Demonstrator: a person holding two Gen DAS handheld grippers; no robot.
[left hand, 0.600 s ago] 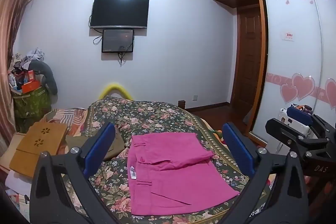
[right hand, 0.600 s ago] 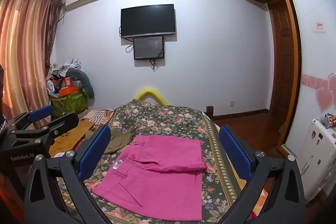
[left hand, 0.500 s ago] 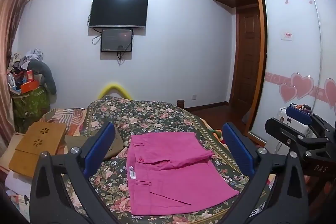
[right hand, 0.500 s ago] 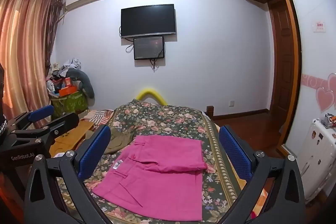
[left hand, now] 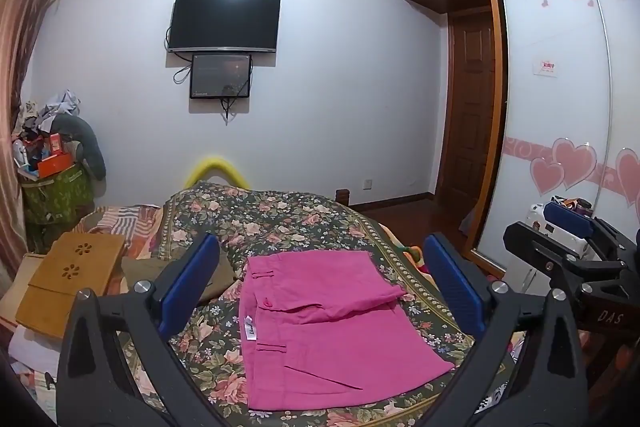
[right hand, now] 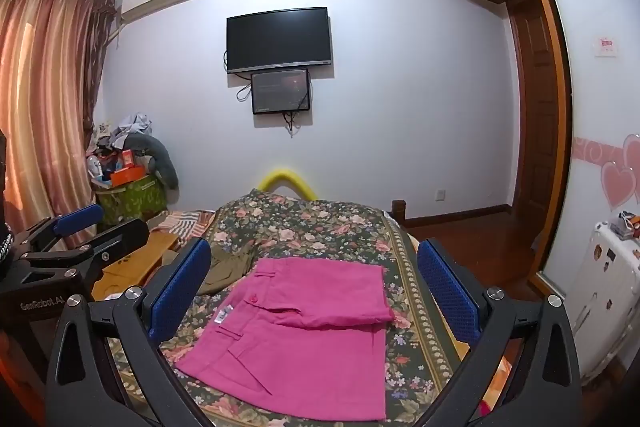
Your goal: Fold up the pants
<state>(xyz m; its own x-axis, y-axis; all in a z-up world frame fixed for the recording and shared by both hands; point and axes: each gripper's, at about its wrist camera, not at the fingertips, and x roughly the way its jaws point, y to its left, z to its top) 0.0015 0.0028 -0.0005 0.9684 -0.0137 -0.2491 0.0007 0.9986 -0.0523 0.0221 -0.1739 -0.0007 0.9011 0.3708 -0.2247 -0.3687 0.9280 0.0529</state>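
Observation:
The pink pants [left hand: 328,323] lie folded on the floral bedspread [left hand: 280,219], far part doubled back over the near part, white label at the left edge. They also show in the right wrist view [right hand: 308,331]. My left gripper [left hand: 320,275] is open and empty, held above the near side of the pants. My right gripper [right hand: 316,279] is open and empty, held likewise above them. The right gripper shows at the right edge of the left wrist view [left hand: 568,239]; the left one shows at the left edge of the right wrist view [right hand: 76,231].
Olive clothing [left hand: 216,275] lies left of the pants. A wooden board [left hand: 72,279] sits at the bed's left. A cluttered green hamper [left hand: 52,191] stands by the curtain. Wardrobe doors [left hand: 560,107] and a white suitcase [right hand: 600,291] stand at right.

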